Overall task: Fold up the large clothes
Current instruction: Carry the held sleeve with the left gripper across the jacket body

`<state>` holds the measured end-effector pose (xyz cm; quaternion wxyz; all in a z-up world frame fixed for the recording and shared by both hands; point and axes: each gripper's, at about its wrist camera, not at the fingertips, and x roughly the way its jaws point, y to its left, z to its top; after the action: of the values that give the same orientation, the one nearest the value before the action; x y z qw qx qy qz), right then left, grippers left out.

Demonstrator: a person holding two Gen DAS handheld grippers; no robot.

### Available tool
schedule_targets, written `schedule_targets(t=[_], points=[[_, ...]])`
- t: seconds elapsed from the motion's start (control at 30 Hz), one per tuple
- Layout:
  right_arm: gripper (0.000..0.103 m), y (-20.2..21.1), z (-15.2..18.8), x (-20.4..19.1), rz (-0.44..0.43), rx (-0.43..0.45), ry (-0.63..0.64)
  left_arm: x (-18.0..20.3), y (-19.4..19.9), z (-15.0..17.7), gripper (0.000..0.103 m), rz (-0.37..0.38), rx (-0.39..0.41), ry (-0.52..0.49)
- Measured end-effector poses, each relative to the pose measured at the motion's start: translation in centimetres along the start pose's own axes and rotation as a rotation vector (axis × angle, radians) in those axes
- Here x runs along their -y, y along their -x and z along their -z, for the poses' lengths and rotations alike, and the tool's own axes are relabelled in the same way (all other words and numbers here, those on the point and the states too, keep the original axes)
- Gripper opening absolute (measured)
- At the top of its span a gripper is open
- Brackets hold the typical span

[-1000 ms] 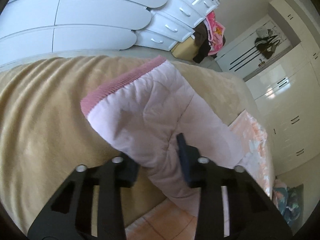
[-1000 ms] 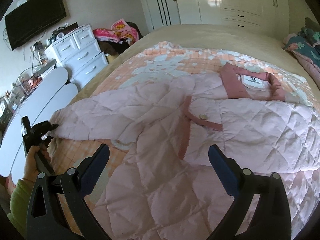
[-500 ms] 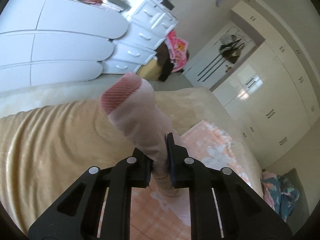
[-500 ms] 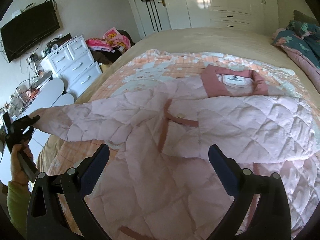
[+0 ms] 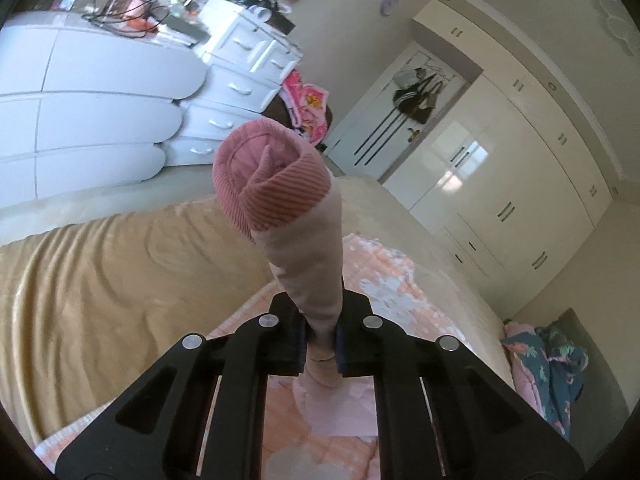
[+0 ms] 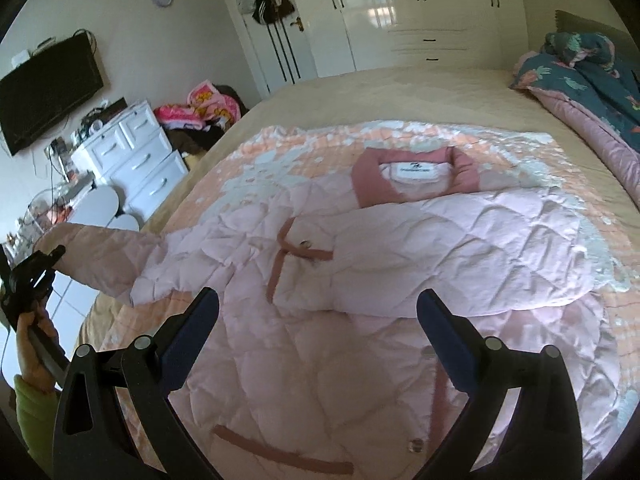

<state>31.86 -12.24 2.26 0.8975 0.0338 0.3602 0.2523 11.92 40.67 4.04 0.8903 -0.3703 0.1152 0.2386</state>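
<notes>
From the left wrist, one left gripper is showing, its two black fingers pressing together on one pale pink sleeve. The sleeve is standing up from the pads, and its single ribbed, darker pink cuff is curling open at the top. Beyond the sleeve, the tan bedspread is running to the bed's far edge, with a strip of bare floor between that edge and the white drawers. A second ago the jaws were wide around a sleeve lying flat; they have just been closing on it, and the sleeve is now lifted clear of the bedspread.

From the right wrist, one right gripper is hanging over one quilted pink jacket, its two fingers spread wide with nothing between them. The jacket is lying open in the middle of the bed on one orange-and-white blanket; its collar is on the far side. Left of the jacket's body, the sleeve is stretching out past the bed's edge to the left gripper, held in one hand. Earlier that sleeve was sagging lower. Right of the jacket, the bedspread is lying bare up to one dark floral quilt.
</notes>
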Motion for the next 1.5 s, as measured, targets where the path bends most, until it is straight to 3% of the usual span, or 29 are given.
schedule_targets(t=[0.97, 1.5], points=[[0.099, 8.9, 1.8, 8.2, -0.058, 0.101, -0.166, 18.5, 3.1, 3.5, 0.002, 0.172, -0.009, -0.271], [0.099, 10.8, 2.9, 12.3, -0.072, 0.125, -0.255, 25.1, 3.1, 7.3, 0.002, 0.244, -0.043, -0.374]])
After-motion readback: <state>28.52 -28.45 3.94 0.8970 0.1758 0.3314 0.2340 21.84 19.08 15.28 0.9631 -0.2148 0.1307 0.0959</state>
